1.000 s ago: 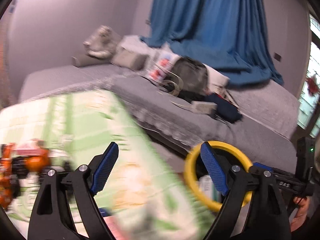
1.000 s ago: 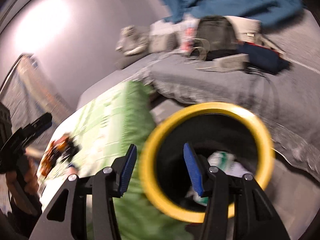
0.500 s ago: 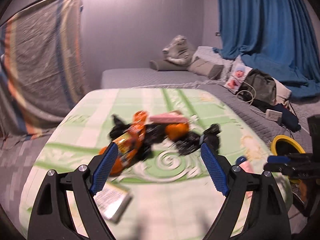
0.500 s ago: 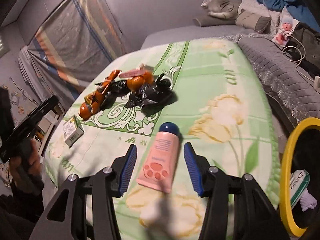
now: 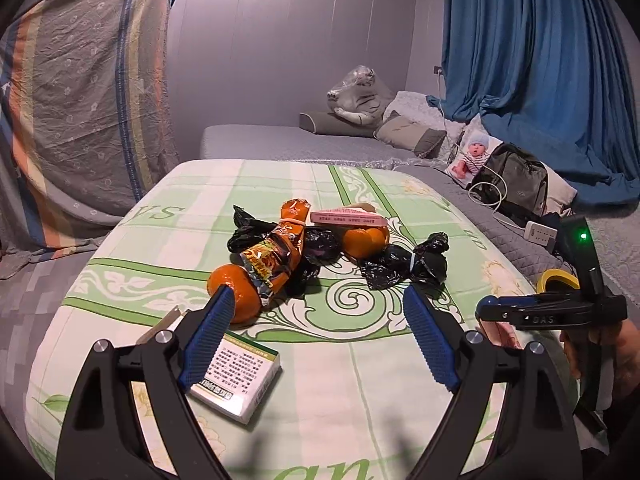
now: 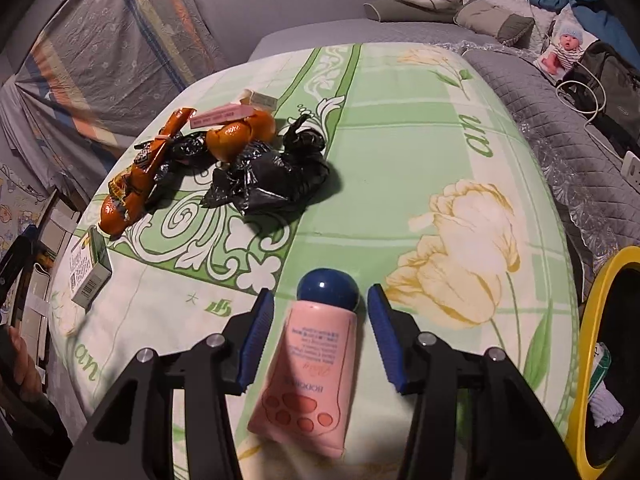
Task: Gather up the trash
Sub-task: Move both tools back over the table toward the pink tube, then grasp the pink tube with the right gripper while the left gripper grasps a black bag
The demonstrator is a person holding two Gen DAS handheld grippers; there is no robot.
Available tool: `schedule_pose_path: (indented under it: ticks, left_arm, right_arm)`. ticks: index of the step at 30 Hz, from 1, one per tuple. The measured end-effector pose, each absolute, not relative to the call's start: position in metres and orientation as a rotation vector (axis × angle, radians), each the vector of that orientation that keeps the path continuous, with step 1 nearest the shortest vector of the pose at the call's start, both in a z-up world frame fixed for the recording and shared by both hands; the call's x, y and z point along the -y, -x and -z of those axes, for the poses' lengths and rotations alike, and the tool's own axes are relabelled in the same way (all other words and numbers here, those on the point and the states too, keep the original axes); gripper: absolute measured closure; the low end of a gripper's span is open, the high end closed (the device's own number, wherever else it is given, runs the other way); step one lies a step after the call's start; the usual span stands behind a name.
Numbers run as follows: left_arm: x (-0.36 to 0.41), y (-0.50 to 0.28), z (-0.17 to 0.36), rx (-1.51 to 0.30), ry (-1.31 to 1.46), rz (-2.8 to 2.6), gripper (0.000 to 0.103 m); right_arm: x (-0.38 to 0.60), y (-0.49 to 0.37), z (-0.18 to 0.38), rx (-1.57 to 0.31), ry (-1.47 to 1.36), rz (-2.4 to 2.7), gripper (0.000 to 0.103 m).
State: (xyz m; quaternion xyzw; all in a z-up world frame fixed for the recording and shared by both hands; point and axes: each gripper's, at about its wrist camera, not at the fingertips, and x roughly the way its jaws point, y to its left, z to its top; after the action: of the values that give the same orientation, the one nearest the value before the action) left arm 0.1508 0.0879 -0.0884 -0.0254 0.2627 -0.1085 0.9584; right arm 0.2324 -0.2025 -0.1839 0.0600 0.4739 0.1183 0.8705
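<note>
Currently the pink tube is framed by the right gripper, jaws partly parted with a gap on either side, nothing gripped. Wide and empty stand the left gripper's jaws; the trash pile lies at twelve o'clock, a small box at seven, on the bed.

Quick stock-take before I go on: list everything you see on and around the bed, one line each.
pink tube: 1, pink, blue cap, between right pads, untouched
black bags: crumpled, black, mid-blanket
orange peels: 2, orange, by bags
snack wrapper: 1, orange, across bags
pink box: 1, pink, on far peel
green-white box: 1, near left gripper
bin: 1, yellow rim, beside bed
blanket: 1, green floral
backpack: 1, dark, grey bed
curtain: blue, behind
left gripper: open
right gripper: open
</note>
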Motion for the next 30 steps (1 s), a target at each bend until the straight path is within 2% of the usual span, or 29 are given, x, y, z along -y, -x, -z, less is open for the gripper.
schedule_pose_path:
  ticks: [3, 6, 12, 22, 30]
  left_arm:
    - [-0.086, -0.153, 0.091, -0.541, 0.043, 0.229, 0.021]
    - [-0.083, -0.156, 0.094, -0.553, 0.029, 0.226, 0.020]
    - [-0.067, -0.163, 0.095, -0.565, -0.016, 0.246, 0.019]
    - [0.005, -0.204, 0.096, -0.592, -0.130, 0.389, 0.019]
    - [0.063, -0.250, 0.117, -0.693, -0.211, 0.452, 0.021]
  right_arm:
    - [0.201, -0.237, 0.188, -1.010, -0.119, -0.248, 0.057]
    - [0.200, -0.240, 0.190, -1.018, -0.121, -0.250, 0.068]
    - [0.211, -0.232, 0.180, -0.989, -0.170, -0.292, 0.069]
    - [0.256, -0.188, 0.150, -0.867, -0.293, -0.362, 0.069]
    - [0.276, -0.164, 0.141, -0.816, -0.334, -0.408, 0.069]
